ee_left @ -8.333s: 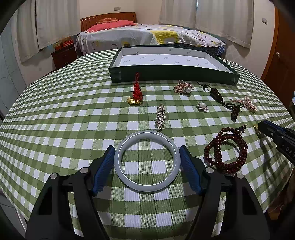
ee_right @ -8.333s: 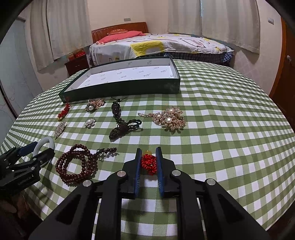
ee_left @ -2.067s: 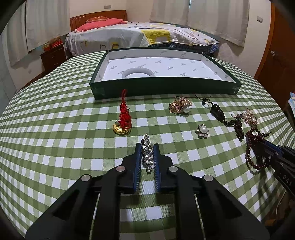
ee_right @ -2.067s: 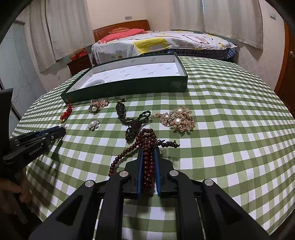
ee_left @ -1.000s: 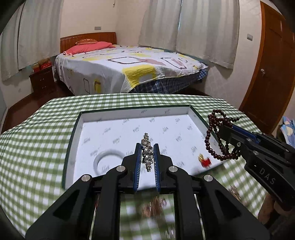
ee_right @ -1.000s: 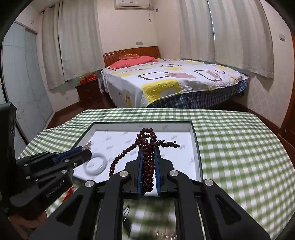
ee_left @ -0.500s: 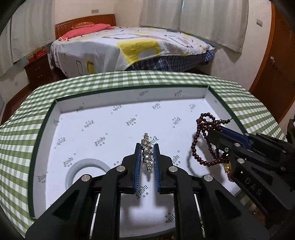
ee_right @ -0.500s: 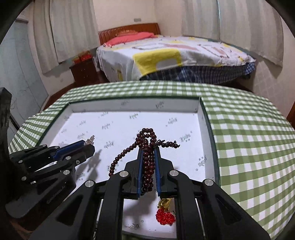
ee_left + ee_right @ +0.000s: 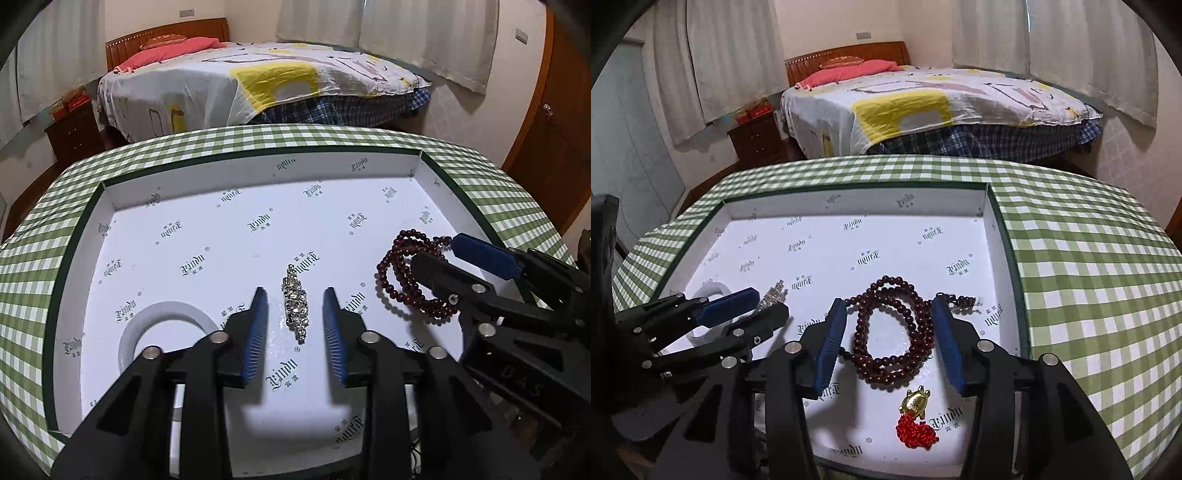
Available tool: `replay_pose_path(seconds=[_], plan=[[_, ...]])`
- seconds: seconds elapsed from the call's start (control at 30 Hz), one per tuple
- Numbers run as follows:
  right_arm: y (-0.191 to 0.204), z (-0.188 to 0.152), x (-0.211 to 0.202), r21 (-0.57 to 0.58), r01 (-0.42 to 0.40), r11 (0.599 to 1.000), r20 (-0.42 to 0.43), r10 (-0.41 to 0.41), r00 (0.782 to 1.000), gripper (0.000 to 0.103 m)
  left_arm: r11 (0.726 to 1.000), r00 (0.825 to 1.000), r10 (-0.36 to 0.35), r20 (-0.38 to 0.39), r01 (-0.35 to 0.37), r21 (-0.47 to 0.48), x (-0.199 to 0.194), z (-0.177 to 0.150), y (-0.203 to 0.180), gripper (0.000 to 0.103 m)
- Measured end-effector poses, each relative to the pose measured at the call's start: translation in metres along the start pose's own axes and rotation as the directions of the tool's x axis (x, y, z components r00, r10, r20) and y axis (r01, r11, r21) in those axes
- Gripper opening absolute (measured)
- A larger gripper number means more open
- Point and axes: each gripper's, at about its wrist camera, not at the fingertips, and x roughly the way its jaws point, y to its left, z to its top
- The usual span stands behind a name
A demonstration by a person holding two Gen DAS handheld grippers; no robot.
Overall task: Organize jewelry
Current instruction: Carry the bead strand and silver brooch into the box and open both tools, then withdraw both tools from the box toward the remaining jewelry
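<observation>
A bedroom, a bed [image 9: 258, 85] behind, and up front a round table under a green checked cloth [image 9: 1089, 266] carrying the shallow white-lined box [image 9: 236, 177]. Both grippers hang over that box now, and here is the change: half a second back each pair of jaws was pinched tight on its piece, and now both are opening. The left gripper [image 9: 295, 321] has its blue pads spread, and the rhinestone brooch [image 9: 295, 302] lies flat on the paper lining between them, touching neither pad. The white bangle [image 9: 162, 332] sits just to the left of its left finger, partly hidden behind it. Over to the right gripper [image 9: 888, 343]: pads apart as well, jaws opening, and the dark red bead string [image 9: 890, 332] that dangled from them a moment ago is down on the lining in loose loops between the fingers, its tail running out past the right pad. Whether the beads brush that pad I cannot tell. Just below the loops, nearer the gripper's body, rests the gold charm with the red knot [image 9: 916, 421].
</observation>
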Motion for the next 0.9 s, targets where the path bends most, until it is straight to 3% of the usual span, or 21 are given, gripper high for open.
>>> replay_pose_path(seconds=[0.07, 0.2, 0.5, 0.9], plan=[[-0.002, 0.001, -0.008, 0.008, 0.005, 1.0, 0.017, -0.005, 1.0, 0.048, 1.0, 1.0, 0.008, 0.021, -0.007, -0.012, -0.007, 0.0, 0.002, 0.053], [-0.006, 0.005, -0.025, 0.015, 0.016, 1.0, 0.052, -0.017, 0.999, 0.05, 1.0, 0.999, 0.001, 0.04, 0.0, -0.021, -0.02, 0.002, 0.005, 0.059], [0.0, -0.005, -0.062, 0.034, 0.028, 0.999, 0.083, -0.031, 0.996, 0.051, 0.999, 0.996, -0.012, 0.087, 0.016, -0.041, -0.063, -0.009, 0.013, 0.06], [0.034, -0.056, -0.093, 0.004, 0.022, 1.0, 0.062, -0.022, 0.998, 0.05, 0.996, 0.996, 0.023, 0.087, -0.015, -0.084, -0.11, -0.056, 0.034, 0.06]])
